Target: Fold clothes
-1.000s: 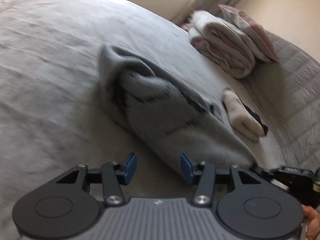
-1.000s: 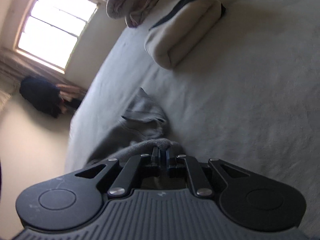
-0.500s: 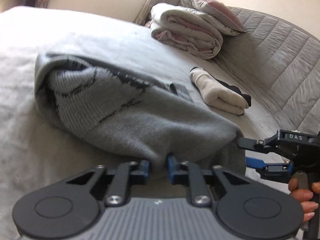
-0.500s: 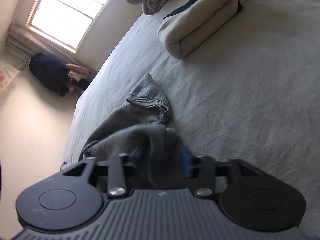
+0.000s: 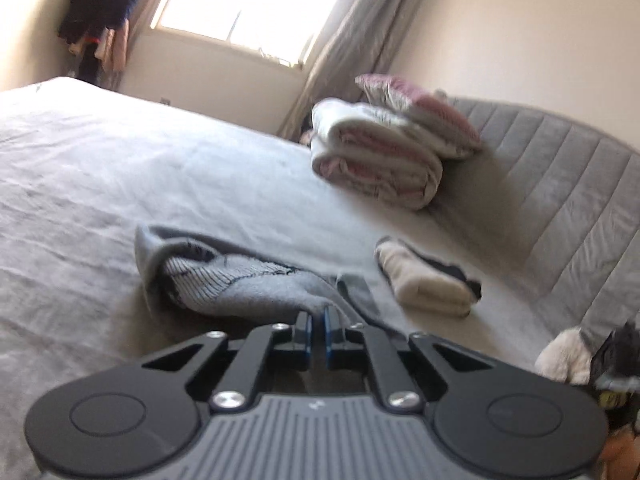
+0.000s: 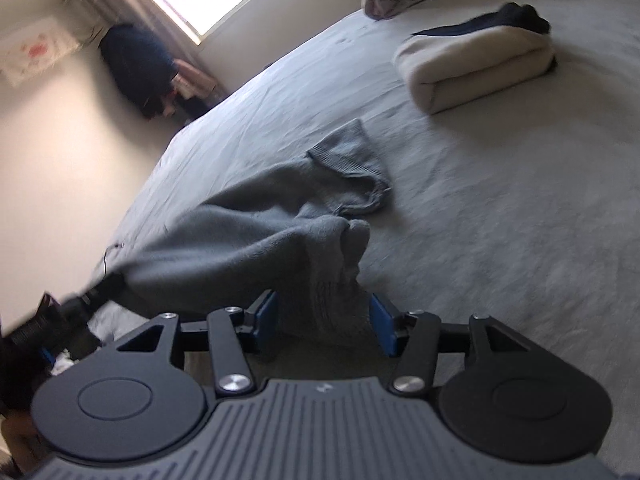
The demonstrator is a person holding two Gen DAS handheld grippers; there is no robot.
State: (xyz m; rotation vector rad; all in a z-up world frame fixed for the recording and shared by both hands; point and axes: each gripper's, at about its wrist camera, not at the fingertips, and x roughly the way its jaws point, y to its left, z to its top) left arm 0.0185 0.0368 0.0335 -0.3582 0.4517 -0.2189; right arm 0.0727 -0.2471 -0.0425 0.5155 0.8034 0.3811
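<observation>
Now the grey sweater (image 5: 256,292), heaped mid-bed at twelve o'clock of both grippers, is clamped by the left gripper (image 5: 316,330), formerly apart, while the right gripper (image 6: 324,320), formerly pinching, is opening around slack cloth: hold handed over.

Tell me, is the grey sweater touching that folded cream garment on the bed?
Apart. The right wrist view shows bare bedsheet between the grey sweater and the folded cream garment.
</observation>
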